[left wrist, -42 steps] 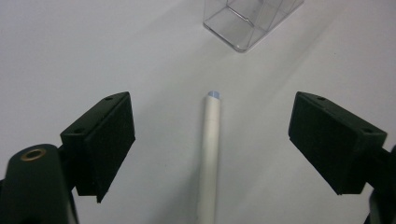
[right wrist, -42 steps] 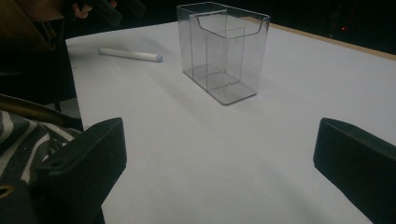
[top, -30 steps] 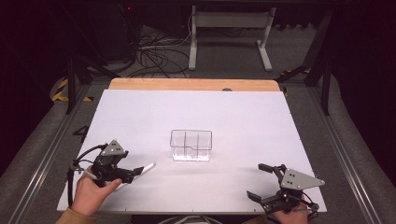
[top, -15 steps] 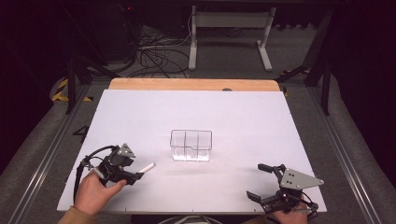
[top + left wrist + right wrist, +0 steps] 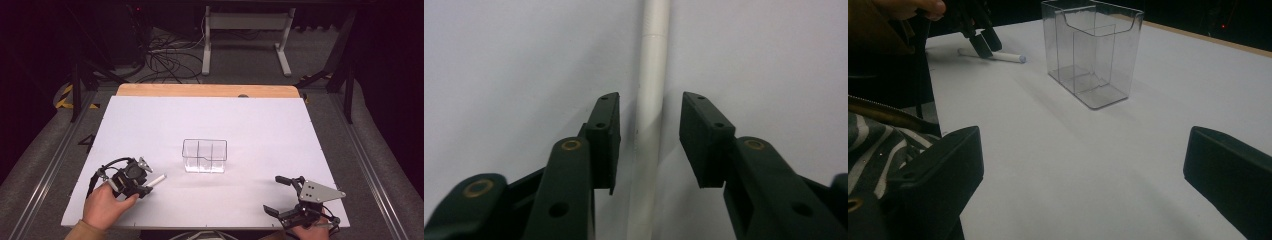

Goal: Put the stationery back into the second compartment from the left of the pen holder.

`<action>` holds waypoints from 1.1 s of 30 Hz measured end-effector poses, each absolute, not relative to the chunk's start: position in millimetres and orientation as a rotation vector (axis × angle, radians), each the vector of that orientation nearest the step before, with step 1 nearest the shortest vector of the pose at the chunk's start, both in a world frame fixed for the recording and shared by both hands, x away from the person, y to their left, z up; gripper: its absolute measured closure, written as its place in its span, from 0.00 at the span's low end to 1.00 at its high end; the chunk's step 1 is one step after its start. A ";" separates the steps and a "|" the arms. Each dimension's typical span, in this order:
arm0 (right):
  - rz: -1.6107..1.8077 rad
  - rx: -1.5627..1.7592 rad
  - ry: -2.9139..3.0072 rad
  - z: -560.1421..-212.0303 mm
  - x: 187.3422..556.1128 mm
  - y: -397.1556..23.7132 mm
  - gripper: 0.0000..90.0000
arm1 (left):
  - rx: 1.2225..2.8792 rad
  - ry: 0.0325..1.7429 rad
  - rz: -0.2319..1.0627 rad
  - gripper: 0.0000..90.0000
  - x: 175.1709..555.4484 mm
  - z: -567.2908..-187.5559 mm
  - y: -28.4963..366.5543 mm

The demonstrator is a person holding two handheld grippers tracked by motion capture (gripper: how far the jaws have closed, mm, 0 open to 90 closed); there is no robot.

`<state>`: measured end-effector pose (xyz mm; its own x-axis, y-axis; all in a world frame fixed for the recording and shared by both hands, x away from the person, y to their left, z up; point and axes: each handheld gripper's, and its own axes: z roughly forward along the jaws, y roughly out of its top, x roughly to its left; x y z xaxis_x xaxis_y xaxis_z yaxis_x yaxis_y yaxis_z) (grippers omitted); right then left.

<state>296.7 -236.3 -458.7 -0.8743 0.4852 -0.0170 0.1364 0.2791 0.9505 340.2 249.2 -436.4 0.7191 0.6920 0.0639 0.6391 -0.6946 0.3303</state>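
Left tongs (image 5: 649, 137) sit low on the desk (image 5: 280, 125), jaws partly open and straddling a white pen (image 5: 650, 100), a gap on each side, nothing gripped yet. Pen lies flat on the white surface at front left, tip toward the clear divided holder (image 5: 204, 155) standing mid-desk, well apart from it. Right tongs (image 5: 285, 196) rest wide open and empty at front right, aimed at the holder. Likely step: grabbing the pen, probably to drop it in a compartment. To do it well, keep the barrel centred between the pads, close squarely across it, don't let it roll, then lift level.
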 end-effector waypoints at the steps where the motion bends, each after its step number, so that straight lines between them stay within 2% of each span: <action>1: 1.625 0.566 2.253 -458.7 296.8 -236.5 0.04 | 2.653 1.045 0.265 0.71 340.8 -436.3 247.6; 6: 1.626 0.564 2.252 -458.7 296.7 -236.2 0.04 | 2.685 1.047 0.285 0.76 342.4 -437.0 244.9; 14: 1.627 0.561 2.263 -458.9 296.8 -236.1 0.04 | 2.713 1.032 0.250 0.86 345.1 -439.9 244.3; 28: 1.628 0.553 2.262 -458.7 296.6 -236.2 0.04 | 2.711 1.015 0.220 0.87 346.7 -438.8 246.9; 33: 1.628 0.554 2.263 -458.7 296.7 -236.3 0.04 | 2.645 1.003 0.253 0.87 343.9 -428.2 250.9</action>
<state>296.7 -236.3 -458.7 -0.8811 0.4726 -0.0166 0.1347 0.2844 0.9492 343.9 250.9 -428.2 0.7409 0.6692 0.0573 0.6163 -0.7113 0.3381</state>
